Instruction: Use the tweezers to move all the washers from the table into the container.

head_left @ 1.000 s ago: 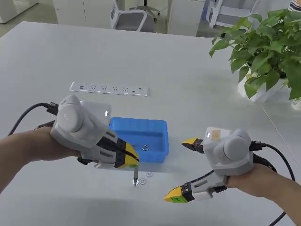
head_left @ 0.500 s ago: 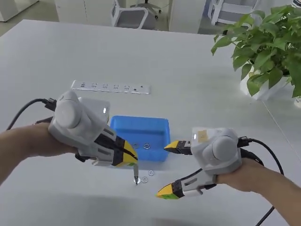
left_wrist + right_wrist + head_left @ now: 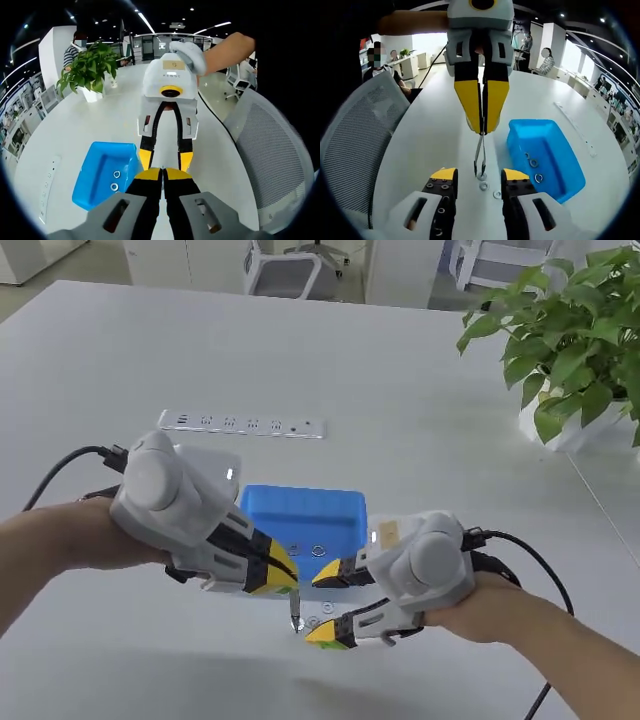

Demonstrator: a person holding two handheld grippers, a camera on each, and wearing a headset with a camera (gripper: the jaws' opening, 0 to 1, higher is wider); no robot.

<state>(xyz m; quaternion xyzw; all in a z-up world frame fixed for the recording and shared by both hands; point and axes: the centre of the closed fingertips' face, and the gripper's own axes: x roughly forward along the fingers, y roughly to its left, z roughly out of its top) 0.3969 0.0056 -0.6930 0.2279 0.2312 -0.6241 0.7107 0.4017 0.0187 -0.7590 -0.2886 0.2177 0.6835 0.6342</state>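
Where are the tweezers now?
In the right gripper view, the tweezers hang from the left gripper, tips at a washer on the table beside the container.

The left gripper (image 3: 481, 128) pinches tweezers (image 3: 480, 146) over a washer (image 3: 481, 176) (blue container (image 3: 565, 172) just beside).

Your table (image 3: 400, 410) carries a blue container (image 3: 300, 512), three loose washers (image 3: 484, 186) just beside it, a power strip (image 3: 243, 425) and a plant (image 3: 560, 350).
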